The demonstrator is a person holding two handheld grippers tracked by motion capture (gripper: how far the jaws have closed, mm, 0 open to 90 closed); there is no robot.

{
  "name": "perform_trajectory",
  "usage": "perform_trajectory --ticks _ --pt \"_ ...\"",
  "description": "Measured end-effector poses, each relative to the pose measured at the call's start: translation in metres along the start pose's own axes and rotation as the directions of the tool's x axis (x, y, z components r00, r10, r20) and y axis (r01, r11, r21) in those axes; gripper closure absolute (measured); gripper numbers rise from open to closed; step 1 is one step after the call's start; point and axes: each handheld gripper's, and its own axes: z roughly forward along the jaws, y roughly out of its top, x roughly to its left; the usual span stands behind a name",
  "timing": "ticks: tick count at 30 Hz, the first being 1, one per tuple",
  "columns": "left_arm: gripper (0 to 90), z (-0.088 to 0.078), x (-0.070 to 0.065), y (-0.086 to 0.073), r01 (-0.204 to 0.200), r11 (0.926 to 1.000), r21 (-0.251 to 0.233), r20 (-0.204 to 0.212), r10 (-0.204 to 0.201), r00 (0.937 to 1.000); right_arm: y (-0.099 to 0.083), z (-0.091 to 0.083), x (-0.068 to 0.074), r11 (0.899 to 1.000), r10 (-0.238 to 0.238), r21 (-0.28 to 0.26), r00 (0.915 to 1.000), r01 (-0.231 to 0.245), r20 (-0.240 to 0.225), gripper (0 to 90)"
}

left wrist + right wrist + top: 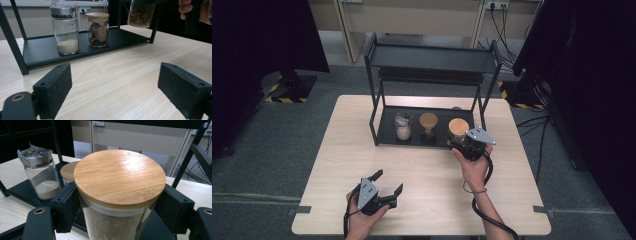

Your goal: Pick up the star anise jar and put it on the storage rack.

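Observation:
A glass jar with a bamboo lid (120, 175) and brown contents sits between the jaws of my right gripper (120, 207), which is shut on it just below the lid. In the high view this jar (458, 127) is at the right end of the black rack's lower shelf (387, 131), with the right gripper (462, 143) at its near side. From the left gripper view the jar (141, 12) hangs slightly above the shelf. My left gripper (390, 181) is open over the table's front, nothing between its jaws.
On the lower shelf stand a steel-lidded jar of pale powder (403, 126) and a bamboo-lidded jar of brown pieces (428, 125). The rack's top shelf (432, 59) overhangs them. Bare wooden table (427, 170) lies between rack and left gripper. Cables trail on the floor at right.

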Motion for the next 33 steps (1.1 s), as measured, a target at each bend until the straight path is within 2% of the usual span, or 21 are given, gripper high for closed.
perform_trajectory --ticks 17,33 --pt "11.8 0.0 0.0 0.0 0.002 1.0 -0.003 0.001 -0.002 1.0 0.008 0.02 0.001 1.0 0.003 0.017 0.9999 -0.003 0.014 25.8" --pt "11.8 0.0 0.0 0.0 -0.001 1.0 -0.001 0.003 0.001 1.0 0.005 0.041 -0.004 0.998 0.018 0.054 0.9991 -0.021 0.038 25.8"
